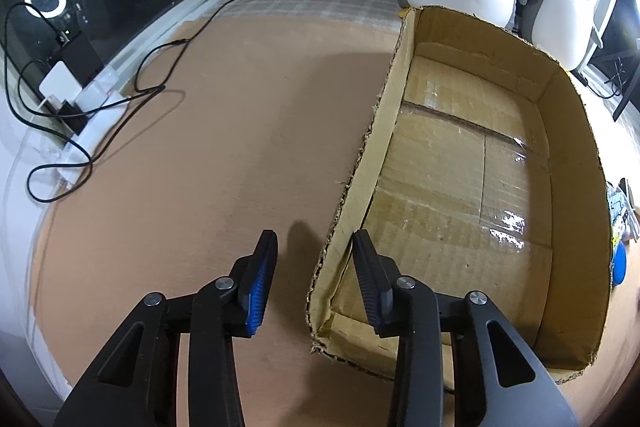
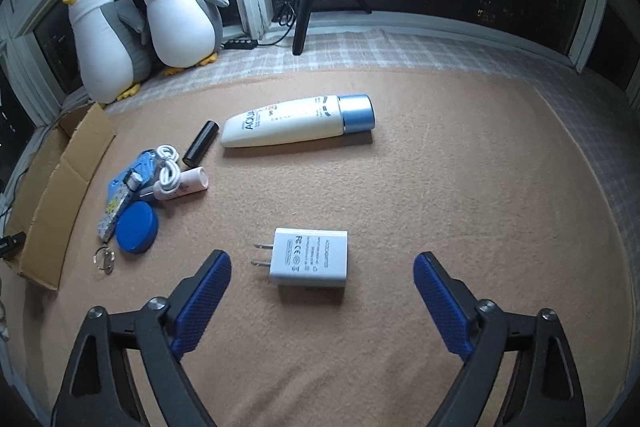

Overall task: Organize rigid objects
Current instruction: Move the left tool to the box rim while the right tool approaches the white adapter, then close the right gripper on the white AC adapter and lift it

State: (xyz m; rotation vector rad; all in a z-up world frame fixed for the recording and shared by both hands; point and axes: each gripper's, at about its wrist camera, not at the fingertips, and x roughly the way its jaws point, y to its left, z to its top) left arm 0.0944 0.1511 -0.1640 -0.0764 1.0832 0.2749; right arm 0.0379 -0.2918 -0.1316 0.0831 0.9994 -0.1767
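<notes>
A: Where is the charger [image 2: 309, 258] found?

B: It lies flat on the tan mat [image 2: 440, 167], label up, prongs pointing left, between the fingers of the right gripper [image 2: 322, 277] and a little ahead of the pads. The jaws are spread wide; nothing is held and neither pad touches the charger.

A: How is it judged to handle?

B: Rigid plastic shell, light, smooth faces, likely a bit slippery. Not fragile, though the prongs are best left alone. A hold across the two long flat sides, at mid-body, is judged safest; the ribbed blue pads [image 2: 204, 301] should bite well there.

A: What else is noted nearby?

B: A white bottle [image 2: 296, 122] with a blue cap lies further off, a black tube [image 2: 200, 143] just beside its foot. To the left a cluster is seen: white cable [image 2: 168, 167], pink tube [image 2: 188, 183], blue lid [image 2: 136, 227], a printed strip [image 2: 116, 203], a key ring [image 2: 105, 259].

A: And the left gripper [image 1: 315, 247]?

B: Parted moderately, empty, hovering over the near left wall of the box [image 1: 576, 131]. The box is seen bare inside, taped floor only. The charger is judged first to go in.
</notes>
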